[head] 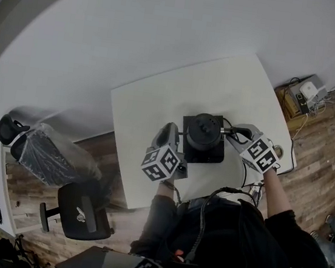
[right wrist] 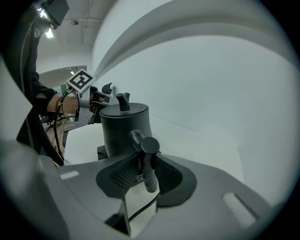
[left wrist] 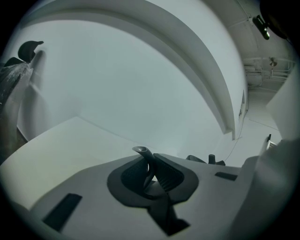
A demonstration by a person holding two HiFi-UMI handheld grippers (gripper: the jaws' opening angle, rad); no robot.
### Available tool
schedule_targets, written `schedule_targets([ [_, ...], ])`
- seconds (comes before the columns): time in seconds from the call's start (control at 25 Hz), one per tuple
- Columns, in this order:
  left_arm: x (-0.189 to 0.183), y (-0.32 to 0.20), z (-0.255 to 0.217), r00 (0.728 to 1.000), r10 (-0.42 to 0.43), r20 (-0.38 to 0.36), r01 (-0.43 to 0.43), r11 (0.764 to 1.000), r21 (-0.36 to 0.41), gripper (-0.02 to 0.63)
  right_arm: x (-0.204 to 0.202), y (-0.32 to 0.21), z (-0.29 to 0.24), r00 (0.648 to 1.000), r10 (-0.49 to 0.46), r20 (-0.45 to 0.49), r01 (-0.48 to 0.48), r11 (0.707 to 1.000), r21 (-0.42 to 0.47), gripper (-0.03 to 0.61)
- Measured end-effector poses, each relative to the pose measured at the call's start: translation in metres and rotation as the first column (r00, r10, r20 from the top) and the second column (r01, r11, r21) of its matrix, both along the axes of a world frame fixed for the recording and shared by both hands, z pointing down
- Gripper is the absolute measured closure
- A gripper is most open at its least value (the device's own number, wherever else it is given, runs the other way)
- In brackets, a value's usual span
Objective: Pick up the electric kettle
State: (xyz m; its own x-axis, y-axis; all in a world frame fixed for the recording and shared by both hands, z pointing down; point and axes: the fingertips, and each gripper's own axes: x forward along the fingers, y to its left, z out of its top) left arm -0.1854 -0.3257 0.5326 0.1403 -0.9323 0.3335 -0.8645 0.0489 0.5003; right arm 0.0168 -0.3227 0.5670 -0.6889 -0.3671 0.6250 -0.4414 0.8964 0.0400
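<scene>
A black electric kettle (head: 203, 132) stands on its square black base (head: 204, 155) near the front of a white table (head: 159, 102). My right gripper (head: 230, 133) comes in from the kettle's right, and in the right gripper view it (right wrist: 143, 171) is shut on the kettle's handle (right wrist: 146, 150), with the kettle's body (right wrist: 124, 131) just beyond. My left gripper (head: 180, 137) is at the kettle's left side. In the left gripper view its jaws (left wrist: 151, 171) are shut on a thin dark curved spout (left wrist: 142, 152). The left gripper (right wrist: 93, 101) also shows behind the kettle's top.
A black cord (right wrist: 140, 208) runs under the right gripper's jaws. A black office chair (head: 78, 210) and a plastic-wrapped chair (head: 49, 151) stand left of the table. A box with cables (head: 301, 96) sits on the wood floor to the right. Walls close in behind the table.
</scene>
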Motion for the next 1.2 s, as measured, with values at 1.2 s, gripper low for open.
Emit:
schedule_targets([
  [1.2, -0.006, 0.006, -0.031, 0.999, -0.002, -0.042, 0.006, 0.996, 0.093, 0.578, -0.006, 0.005, -0.03, 1.0, -0.011, 0.009, 0.011, 0.998, 0.057, 0.477],
])
